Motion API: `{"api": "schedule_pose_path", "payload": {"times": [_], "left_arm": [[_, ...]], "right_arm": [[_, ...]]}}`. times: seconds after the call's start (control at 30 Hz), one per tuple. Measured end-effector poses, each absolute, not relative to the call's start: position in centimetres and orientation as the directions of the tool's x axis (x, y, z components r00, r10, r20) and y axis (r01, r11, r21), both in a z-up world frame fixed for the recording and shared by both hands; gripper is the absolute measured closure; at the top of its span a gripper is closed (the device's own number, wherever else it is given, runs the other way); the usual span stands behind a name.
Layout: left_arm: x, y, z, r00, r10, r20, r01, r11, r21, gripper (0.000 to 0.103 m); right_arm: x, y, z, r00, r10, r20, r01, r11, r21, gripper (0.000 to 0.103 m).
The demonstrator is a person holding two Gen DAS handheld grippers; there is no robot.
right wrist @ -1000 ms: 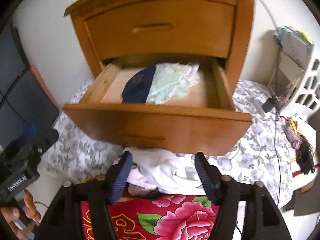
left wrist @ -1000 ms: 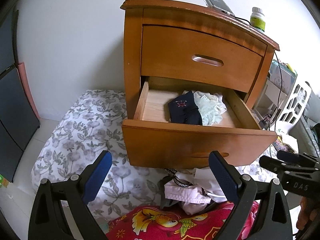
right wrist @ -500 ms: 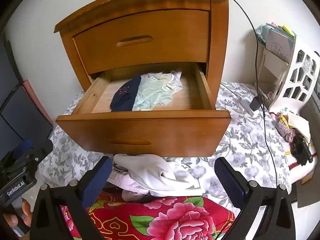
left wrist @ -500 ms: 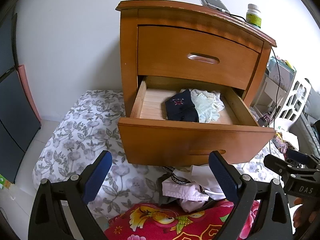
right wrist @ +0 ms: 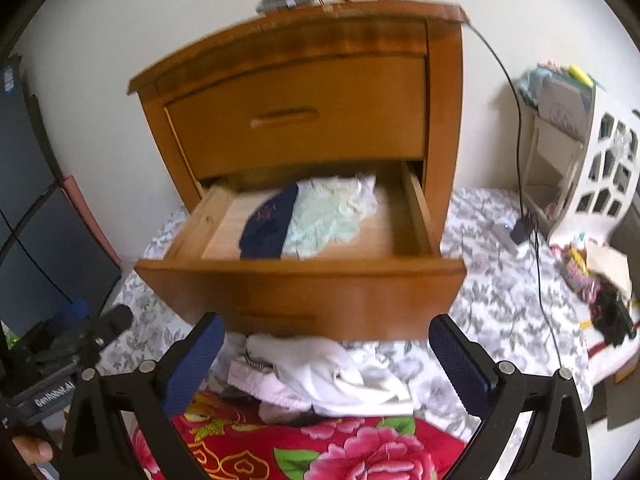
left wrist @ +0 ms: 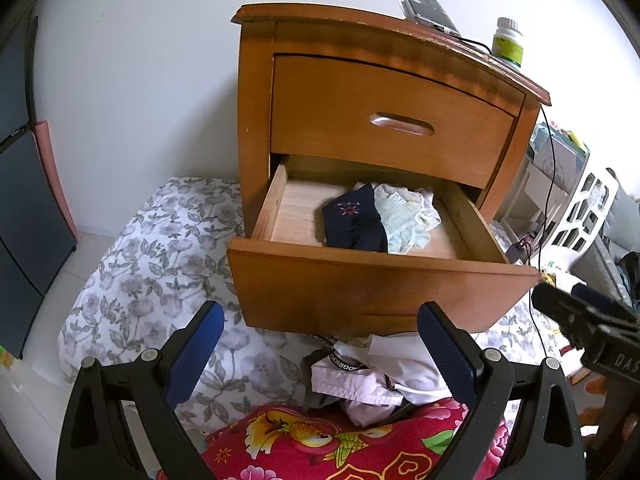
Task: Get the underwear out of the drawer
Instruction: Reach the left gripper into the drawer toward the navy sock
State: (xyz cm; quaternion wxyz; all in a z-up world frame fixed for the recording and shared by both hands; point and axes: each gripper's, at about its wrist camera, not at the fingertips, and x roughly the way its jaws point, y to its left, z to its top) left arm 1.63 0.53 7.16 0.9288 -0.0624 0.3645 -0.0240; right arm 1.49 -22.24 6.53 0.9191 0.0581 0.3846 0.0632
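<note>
White wall backs a wooden nightstand (left wrist: 256,128) that stands on a grey floral sheet (left wrist: 152,272). Its top drawer (left wrist: 384,128) is closed; the lower drawer (left wrist: 360,284) is pulled out. Inside it, on the bare wood bottom, lie a navy underwear (left wrist: 354,222) with a small red emblem and a pale green underwear (left wrist: 404,220) just beside it, touching and partly overlapping, toward the right half of the drawer. On top of the nightstand sit a phone (left wrist: 428,10) with a black cable (left wrist: 550,184) and a green-labelled bottle (left wrist: 508,42).

Below the drawer front, a heap of white clothes (right wrist: 320,376) lies on the sheet, against a red flowered cloth (right wrist: 320,452).

Left gripper (left wrist: 320,360) has its blue-padded fingers (left wrist: 196,352) spread wide, nothing between them, hovering in front of the drawer above the heap. Right gripper (right wrist: 326,360) has its fingers (right wrist: 460,360) just opened to their full width and holds nothing; it hangs over the white clothes, apart from them. Each gripper shows at the edge of the other's view. A white openwork rack (right wrist: 600,168) stands to the right by the wall.
</note>
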Motion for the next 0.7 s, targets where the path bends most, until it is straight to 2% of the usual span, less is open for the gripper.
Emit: {"api": "schedule_pose_path", "payload": {"times": [0.2,0.3,0.53,0.7], "left_arm": [[2.3,0.0,8.1,0.734,-0.133,-0.666,0.028,0.986,-0.165,0.006],[2.9,0.0,8.7,0.734,-0.144,-0.663,0.039,0.985,-0.17,0.006],[5.9,1.0,9.9,0.722,-0.18,-0.668,0.068,0.979,-0.191,0.006],[8.4,1.4,10.6,0.73,-0.159,-0.665,0.07,0.985,-0.159,0.006]], "right_arm": [[2.2,-21.8,8.1,0.731,0.183,-0.658,-0.119,0.983,0.142,0.0],[2.6,-22.1,7.9,0.73,0.216,-0.648,-0.125,0.975,0.183,0.0],[3.9,-22.7,6.0,0.701,0.193,-0.686,-0.081,0.978,0.193,0.0],[4.2,-23.2,5.1,0.7,0.167,-0.694,-0.054,0.982,0.181,0.0]]}}
